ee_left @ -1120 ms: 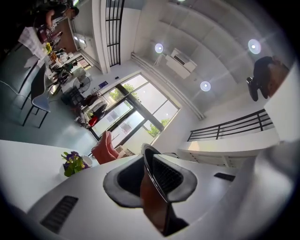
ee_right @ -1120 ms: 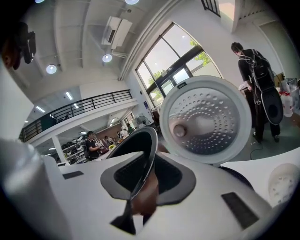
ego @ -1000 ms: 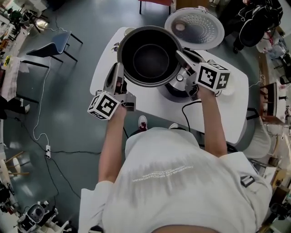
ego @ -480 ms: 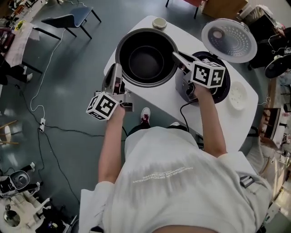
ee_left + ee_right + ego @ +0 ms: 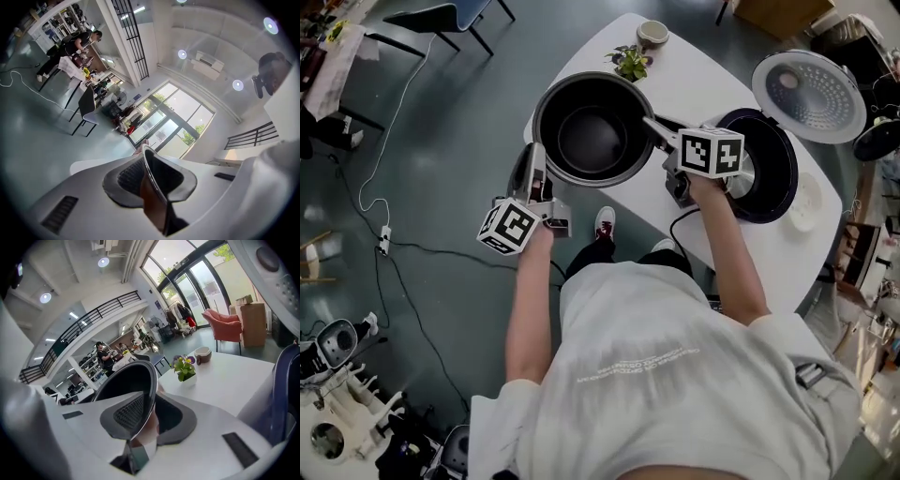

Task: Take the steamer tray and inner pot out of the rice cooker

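Spanning the gap between the two tools, the inner pot (image 5: 592,129) is gripped by its rim on opposite sides. The left gripper (image 5: 531,167) is clamped on the rim's left edge, one pad inside the wall and one outside, and the right gripper (image 5: 654,127) is clamped likewise on the right edge. The open rice cooker (image 5: 773,187) is seen just right of the right gripper, on the white table (image 5: 703,75); whether the pot touches the table cannot be told.
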Available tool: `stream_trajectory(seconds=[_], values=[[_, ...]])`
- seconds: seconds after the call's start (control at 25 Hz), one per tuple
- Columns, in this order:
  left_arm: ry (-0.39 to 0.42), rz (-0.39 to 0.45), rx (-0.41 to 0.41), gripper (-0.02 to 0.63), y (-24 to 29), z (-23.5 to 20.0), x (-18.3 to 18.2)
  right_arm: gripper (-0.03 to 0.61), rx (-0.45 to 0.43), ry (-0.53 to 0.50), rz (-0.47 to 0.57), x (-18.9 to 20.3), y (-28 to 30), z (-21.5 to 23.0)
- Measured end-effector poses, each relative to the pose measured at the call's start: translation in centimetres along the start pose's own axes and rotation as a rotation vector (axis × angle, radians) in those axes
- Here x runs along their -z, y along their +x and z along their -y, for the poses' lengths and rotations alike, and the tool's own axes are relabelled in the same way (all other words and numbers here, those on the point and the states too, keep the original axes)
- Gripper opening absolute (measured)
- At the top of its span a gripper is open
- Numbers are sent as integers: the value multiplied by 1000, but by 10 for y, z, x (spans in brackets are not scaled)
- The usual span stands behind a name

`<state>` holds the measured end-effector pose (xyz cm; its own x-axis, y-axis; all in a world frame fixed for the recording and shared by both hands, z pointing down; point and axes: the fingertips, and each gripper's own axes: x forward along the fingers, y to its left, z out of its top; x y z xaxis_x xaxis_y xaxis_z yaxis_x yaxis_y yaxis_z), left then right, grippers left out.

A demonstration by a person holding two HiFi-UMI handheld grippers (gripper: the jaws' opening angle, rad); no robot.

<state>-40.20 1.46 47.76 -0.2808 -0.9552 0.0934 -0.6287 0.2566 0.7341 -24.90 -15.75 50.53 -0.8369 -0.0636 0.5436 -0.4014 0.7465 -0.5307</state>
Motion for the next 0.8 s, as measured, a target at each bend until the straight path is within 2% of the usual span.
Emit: stream_trajectory(seconds=[0.2,0.44,0.64,0.76,0.8], values=[[-20,-65,-35,69,11,-21,26,97,41,7,-59,18,12,23],[-39,-126,-65,71,27,-45,40,95,81,9,-123,30,35,42],[-5,-157,-77,72,40,-57,44,97,90,13,-156,33,47,53],[55,-179,-71,80,50,-56,40,97,72,14,-143,22,53,51],[74,-194,-70,100,55,-56,41,97,74,6,-138,18,55,51]])
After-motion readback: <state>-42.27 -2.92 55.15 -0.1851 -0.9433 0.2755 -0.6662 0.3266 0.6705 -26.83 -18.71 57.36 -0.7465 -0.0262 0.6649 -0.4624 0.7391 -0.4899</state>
